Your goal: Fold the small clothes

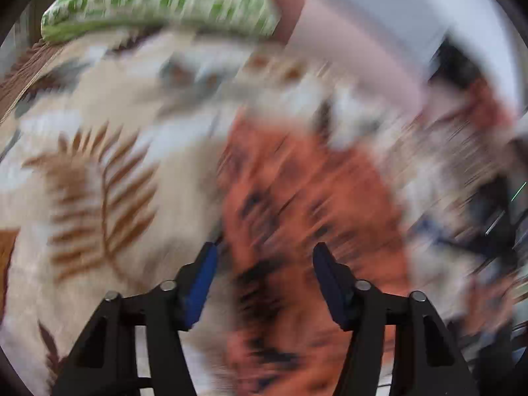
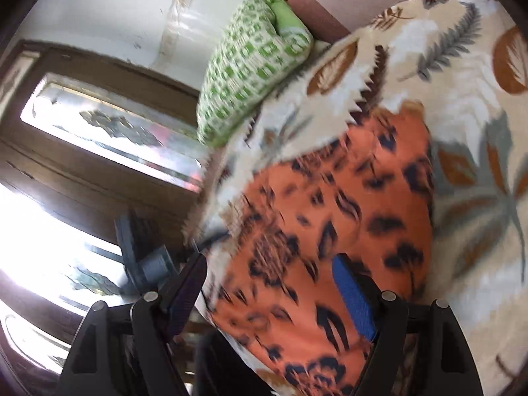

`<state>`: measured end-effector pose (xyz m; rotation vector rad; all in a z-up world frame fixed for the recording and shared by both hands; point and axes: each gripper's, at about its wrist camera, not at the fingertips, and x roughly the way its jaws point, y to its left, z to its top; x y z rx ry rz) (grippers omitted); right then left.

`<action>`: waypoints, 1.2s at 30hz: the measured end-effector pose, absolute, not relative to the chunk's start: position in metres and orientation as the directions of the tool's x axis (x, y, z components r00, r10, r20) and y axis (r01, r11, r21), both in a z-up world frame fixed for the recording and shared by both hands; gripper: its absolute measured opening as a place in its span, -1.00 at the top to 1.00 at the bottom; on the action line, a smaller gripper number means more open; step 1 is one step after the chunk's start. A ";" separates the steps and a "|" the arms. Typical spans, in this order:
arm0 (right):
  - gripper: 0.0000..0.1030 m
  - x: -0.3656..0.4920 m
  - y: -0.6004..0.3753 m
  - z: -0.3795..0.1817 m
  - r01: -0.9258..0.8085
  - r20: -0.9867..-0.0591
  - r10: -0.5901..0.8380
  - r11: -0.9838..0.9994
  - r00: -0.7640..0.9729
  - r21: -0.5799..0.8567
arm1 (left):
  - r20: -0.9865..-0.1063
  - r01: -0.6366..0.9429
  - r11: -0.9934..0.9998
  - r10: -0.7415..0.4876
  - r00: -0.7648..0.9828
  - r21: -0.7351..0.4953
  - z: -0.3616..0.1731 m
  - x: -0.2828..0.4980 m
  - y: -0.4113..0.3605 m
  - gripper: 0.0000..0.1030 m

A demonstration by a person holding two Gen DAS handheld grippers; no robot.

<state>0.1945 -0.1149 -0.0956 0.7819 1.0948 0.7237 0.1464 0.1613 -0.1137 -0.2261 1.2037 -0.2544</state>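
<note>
An orange garment with black leopard-like marks (image 1: 297,198) lies on a cream blanket with brown and grey leaf prints (image 1: 99,171). The left wrist view is heavily blurred by motion. My left gripper (image 1: 264,250) is open and empty, its blue-padded fingers above the garment's near part. In the right wrist view the same garment (image 2: 330,198) lies near the blanket's (image 2: 462,132) edge. My right gripper (image 2: 267,260) is open above the garment's near end, with nothing between the fingers.
A green and white patterned pillow (image 1: 158,3) (image 2: 250,76) lies at the far end of the bed against a pinkish wall. A dark wooden door with glass panes (image 2: 99,125) stands beside the bed edge.
</note>
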 end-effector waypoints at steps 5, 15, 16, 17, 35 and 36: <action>-0.24 0.208 -0.132 -0.143 0.080 -0.581 0.769 0.583 0.269 0.809 | -0.863 0.072 0.951 -0.304 0.403 -0.302 -0.093 0.133 0.164 -0.14; -0.61 0.162 -0.113 -0.137 -0.021 -0.552 0.810 0.566 0.200 0.824 | -0.919 0.067 0.995 -0.098 0.382 -0.078 -0.107 0.097 0.144 -0.34; -0.61 0.161 -0.118 -0.136 0.010 -0.528 0.818 0.540 0.228 0.842 | -0.918 0.055 0.994 -0.104 0.382 -0.090 -0.108 0.097 0.146 -0.34; -0.62 0.161 -0.119 -0.129 0.030 -0.526 0.818 0.534 0.234 0.845 | -0.915 0.027 0.995 -0.103 0.391 -0.100 -0.101 0.095 0.149 -0.33; -0.64 0.190 -0.114 -0.080 -0.087 -0.554 0.758 0.613 0.343 0.785 | -0.899 0.014 0.999 0.036 0.437 0.047 -0.080 0.106 0.138 -0.40; -0.74 0.196 -0.118 -0.089 -0.076 -0.564 0.750 0.621 0.345 0.780 | -0.898 0.012 0.999 0.039 0.439 0.049 -0.079 0.106 0.138 -0.40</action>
